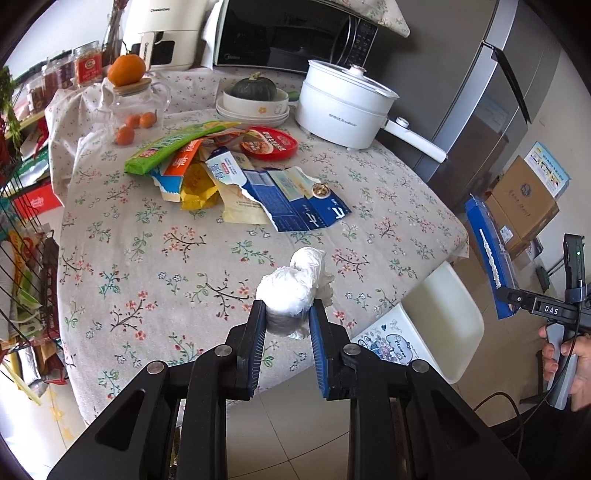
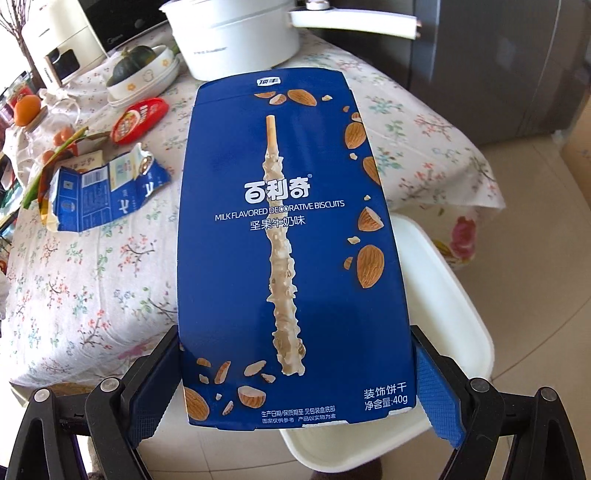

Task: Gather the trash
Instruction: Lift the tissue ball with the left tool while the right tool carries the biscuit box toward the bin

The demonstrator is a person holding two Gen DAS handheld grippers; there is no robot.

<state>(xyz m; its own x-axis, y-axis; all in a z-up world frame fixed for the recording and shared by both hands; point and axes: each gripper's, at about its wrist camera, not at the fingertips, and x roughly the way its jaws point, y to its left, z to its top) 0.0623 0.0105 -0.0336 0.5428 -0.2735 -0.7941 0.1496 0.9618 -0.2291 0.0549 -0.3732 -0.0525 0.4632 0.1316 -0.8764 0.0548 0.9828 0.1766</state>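
My left gripper [image 1: 287, 308] is shut on a crumpled white plastic wad [image 1: 295, 286], held above the near edge of the flowered table [image 1: 155, 258]. My right gripper [image 2: 295, 345] is shut on a blue biscuit box [image 2: 291, 243], held flat over the table's edge and a white chair [image 2: 447, 295]; the box and gripper also show at the right of the left wrist view [image 1: 487, 254]. A pile of torn wrappers and cartons [image 1: 229, 177] and a red lid [image 1: 269, 142] lie at mid table.
A white electric pot [image 1: 343, 105], a bowl holding a green squash [image 1: 253, 99], a glass jar with an orange on top [image 1: 127, 92], a microwave [image 1: 295, 33] and an air fryer stand at the back. A wire rack [image 1: 26, 258] is left; cardboard boxes [image 1: 521, 206] right.
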